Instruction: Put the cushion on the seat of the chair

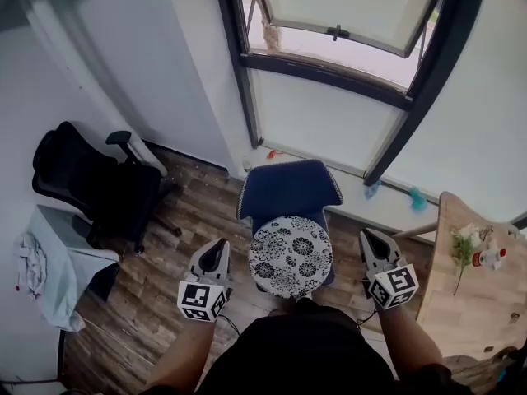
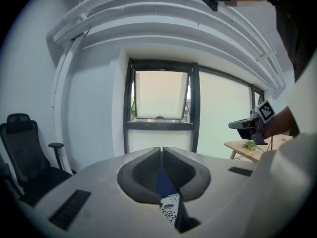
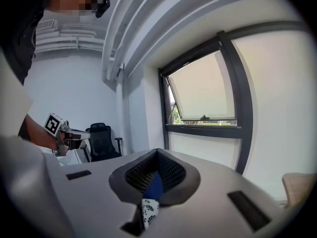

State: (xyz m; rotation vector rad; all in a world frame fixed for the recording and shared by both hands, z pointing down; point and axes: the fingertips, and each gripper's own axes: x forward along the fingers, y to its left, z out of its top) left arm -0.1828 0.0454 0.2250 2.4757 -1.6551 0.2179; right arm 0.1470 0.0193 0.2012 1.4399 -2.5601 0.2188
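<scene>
In the head view, the round flowered cushion (image 1: 290,256) lies on the seat of the blue chair (image 1: 288,189). It sits between the two grippers, and neither touches it. The left gripper (image 1: 220,247) hangs to the cushion's left and the right gripper (image 1: 367,237) to its right. Both point toward the window with nothing in their jaws.

In the left gripper view, the left gripper (image 2: 161,151) has its jaws pressed together at the tips. A sliver of blue chair (image 2: 162,182) and of cushion (image 2: 171,208) shows in the gap, below the jaws and not gripped by them. The right gripper (image 2: 246,125) is level with it on the far side, in front of a wooden desk (image 2: 245,150).

In the right gripper view, the right gripper (image 3: 157,153) is likewise closed and empty. The chair (image 3: 155,185) and cushion (image 3: 148,210) show beneath it.

The placing step looks finished. The next move probably needs no grasp, only a check that the cushion sits squarely. A closed-tip nudge toward the backrest would fix any overhang at the front edge.
</scene>
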